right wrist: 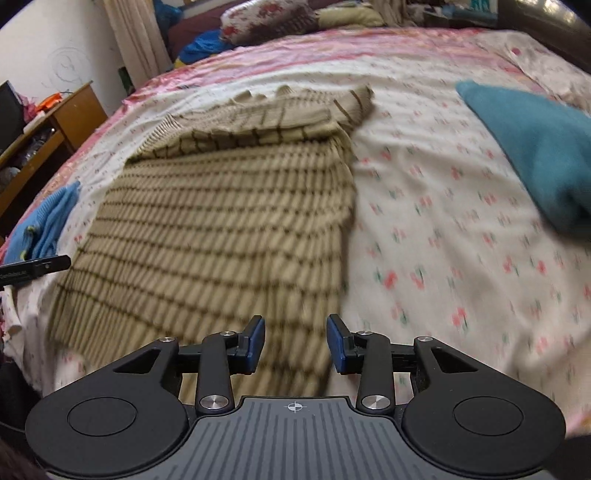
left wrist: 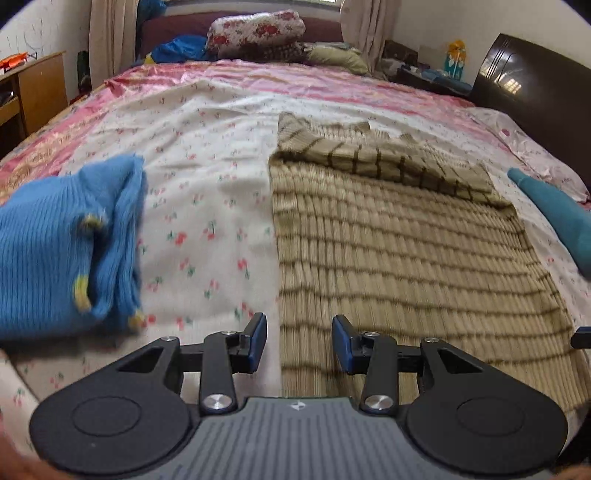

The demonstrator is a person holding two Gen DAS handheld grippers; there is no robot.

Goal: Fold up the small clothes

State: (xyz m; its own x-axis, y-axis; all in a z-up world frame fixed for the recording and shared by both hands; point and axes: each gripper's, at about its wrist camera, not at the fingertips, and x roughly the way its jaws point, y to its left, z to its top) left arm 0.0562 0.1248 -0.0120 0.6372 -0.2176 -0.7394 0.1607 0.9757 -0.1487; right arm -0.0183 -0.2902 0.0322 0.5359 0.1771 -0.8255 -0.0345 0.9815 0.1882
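Looks like you're partway through: the tan striped sweater point(left wrist: 406, 236) lies flat on the bed sheet point(left wrist: 207, 155) with its sleeves already folded in across the top, so the body fold is left. Your left gripper point(left wrist: 299, 341) and right gripper point(right wrist: 295, 341) both hover over its near hem, jaws apart, holding nothing. The blue knit point(left wrist: 62, 243) and teal garment point(right wrist: 535, 147) sit off to the sides

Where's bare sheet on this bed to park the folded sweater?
Bare sheet lies between the blue knit and the tan striped sweater, and between that sweater and the teal garment. The far end by the floral pillow is crowded.
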